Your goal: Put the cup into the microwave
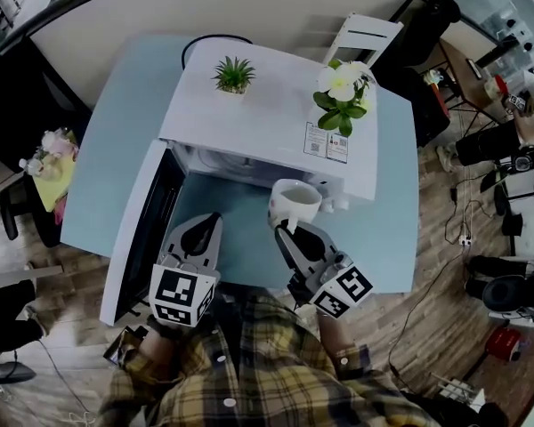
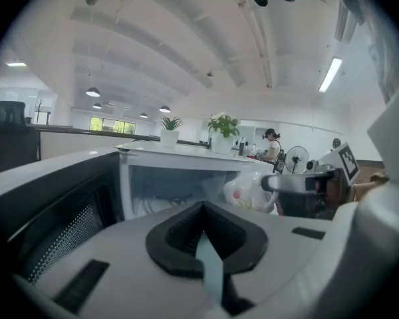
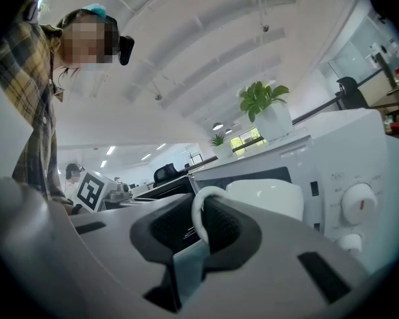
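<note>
Holding: my right claw (image 1: 285,230) is clamped on the cup (image 1: 295,201) handle.
Cup: just outside the open microwave (image 1: 267,118).
Left claw (image 1: 214,220): together, empty, by the door (image 1: 135,229).

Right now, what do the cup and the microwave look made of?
The cup is likely glazed ceramic: white, glossy, with a thick rim and a looped handle. The microwave has a smooth white casing, painted metal or plastic, I can't tell which. Its open door holds a dark window, probably glass, backed by perforated mesh.
</note>
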